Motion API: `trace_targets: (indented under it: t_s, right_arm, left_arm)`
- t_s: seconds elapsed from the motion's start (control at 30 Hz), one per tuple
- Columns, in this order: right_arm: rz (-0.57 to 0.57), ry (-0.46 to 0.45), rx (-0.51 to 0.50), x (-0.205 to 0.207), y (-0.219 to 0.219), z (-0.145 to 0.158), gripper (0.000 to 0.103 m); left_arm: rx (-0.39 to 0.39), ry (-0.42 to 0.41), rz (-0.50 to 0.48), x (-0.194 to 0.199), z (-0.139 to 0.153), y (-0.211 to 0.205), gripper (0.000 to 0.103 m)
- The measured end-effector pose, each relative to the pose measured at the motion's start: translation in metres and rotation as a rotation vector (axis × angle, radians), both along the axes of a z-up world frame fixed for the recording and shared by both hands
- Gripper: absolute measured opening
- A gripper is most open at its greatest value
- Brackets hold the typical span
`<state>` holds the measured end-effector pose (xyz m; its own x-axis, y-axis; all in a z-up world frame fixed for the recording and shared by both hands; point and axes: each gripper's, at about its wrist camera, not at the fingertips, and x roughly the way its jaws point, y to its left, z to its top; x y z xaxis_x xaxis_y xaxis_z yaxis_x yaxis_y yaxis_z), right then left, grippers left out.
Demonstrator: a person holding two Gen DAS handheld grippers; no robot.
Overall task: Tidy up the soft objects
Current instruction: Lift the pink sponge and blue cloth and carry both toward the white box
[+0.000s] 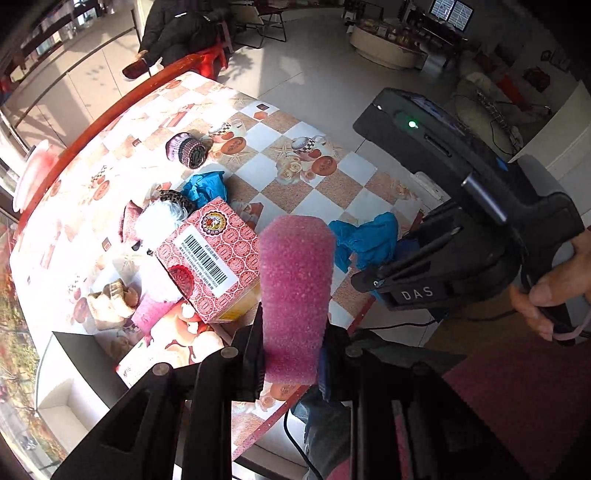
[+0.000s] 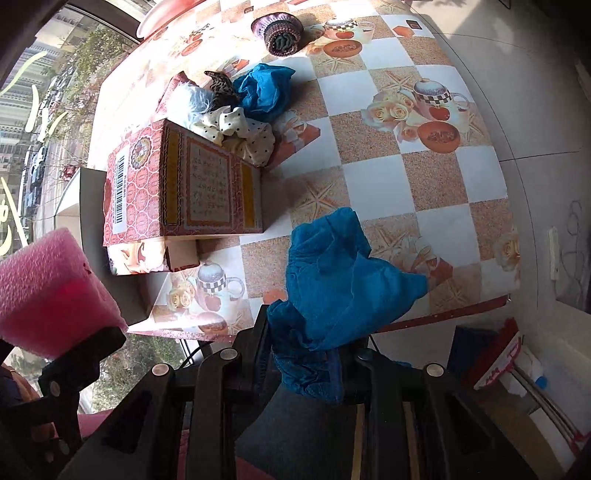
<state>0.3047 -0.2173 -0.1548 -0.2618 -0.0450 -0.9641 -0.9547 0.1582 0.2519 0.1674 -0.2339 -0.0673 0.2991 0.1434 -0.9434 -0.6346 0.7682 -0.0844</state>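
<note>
My left gripper (image 1: 293,354) is shut on a pink foam block (image 1: 295,288), held upright above the table's near edge. My right gripper (image 2: 306,354) is shut on a crumpled blue cloth (image 2: 332,280) that hangs over the table corner. The left wrist view shows the right gripper (image 1: 365,284) to the right with that blue cloth (image 1: 369,240) under it. In the right wrist view the foam block (image 2: 48,291) sits at far left. A red patterned box (image 2: 177,184) stands on the checked tablecloth (image 2: 424,177), also seen from the left as the red box (image 1: 210,254).
Behind the box lie a second blue cloth (image 2: 264,90), a polka-dot scrunchie (image 2: 240,133), a leopard-print scrunchie (image 2: 221,88), a white fluffy piece (image 1: 159,218) and a knitted purple item (image 2: 277,29). Another pink foam piece (image 1: 151,310) and a beige item (image 1: 110,302) lie left. A person sits beyond.
</note>
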Motion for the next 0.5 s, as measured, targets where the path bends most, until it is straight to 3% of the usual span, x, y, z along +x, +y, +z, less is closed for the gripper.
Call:
trace_targets:
  t_s: [0.27, 0.5]
  right_arm:
    - [0.260, 0.025, 0.038, -0.080, -0.015, 0.028, 0.028]
    - [0.479, 0.014, 0.142, -0.153, 0.011, 0.065, 0.028]
  left_arm:
    - [0.047, -0.010, 0.271, -0.089, 0.009, 0.014, 0.024]
    - [0.072, -0.004, 0.569, -0.176, 0.006, 0.025, 0.024]
